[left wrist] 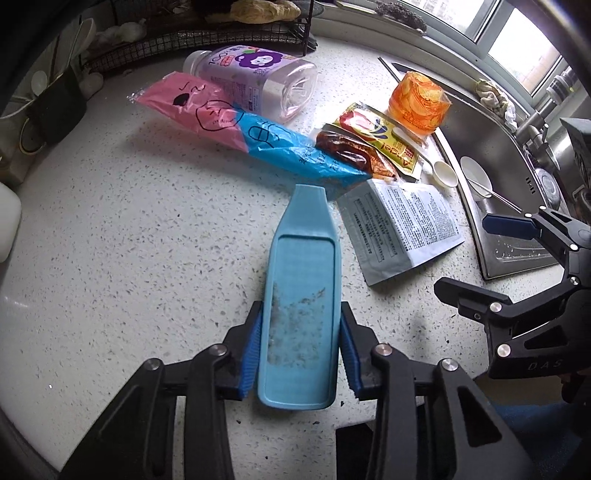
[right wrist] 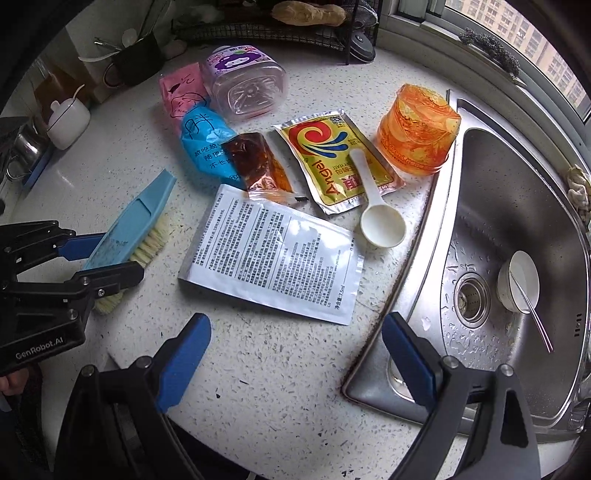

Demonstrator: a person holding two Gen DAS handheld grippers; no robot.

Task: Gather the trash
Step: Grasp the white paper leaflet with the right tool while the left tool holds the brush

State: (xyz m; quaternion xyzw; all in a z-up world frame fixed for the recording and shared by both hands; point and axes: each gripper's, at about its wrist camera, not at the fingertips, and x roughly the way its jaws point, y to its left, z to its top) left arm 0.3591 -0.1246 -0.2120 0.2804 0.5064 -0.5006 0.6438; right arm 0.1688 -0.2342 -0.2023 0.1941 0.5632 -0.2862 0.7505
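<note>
My left gripper (left wrist: 300,350) is shut on a light blue brush (left wrist: 301,280), its blue pads pressed against both sides of the brush back; pale bristles (right wrist: 151,243) rest on the speckled counter (left wrist: 129,240). Ahead of the brush lie a pink-and-blue wrapper (left wrist: 236,129), a silver-white printed sachet (right wrist: 273,254), a brown sauce packet (right wrist: 255,166), a yellow sachet (right wrist: 332,158), a white plastic spoon (right wrist: 380,218), an orange crumpled cup (right wrist: 417,129) and a purple-labelled bottle (right wrist: 243,85) on its side. My right gripper (right wrist: 297,325) hangs open above the counter near the sachet, holding nothing.
A steel sink (right wrist: 517,229) with a small white bowl (right wrist: 517,280) and a thin metal utensil in it lies to the right. A black wire rack (right wrist: 277,29) stands at the back. A white lidded jar (right wrist: 68,122) and a metal cup (right wrist: 26,147) stand at the left.
</note>
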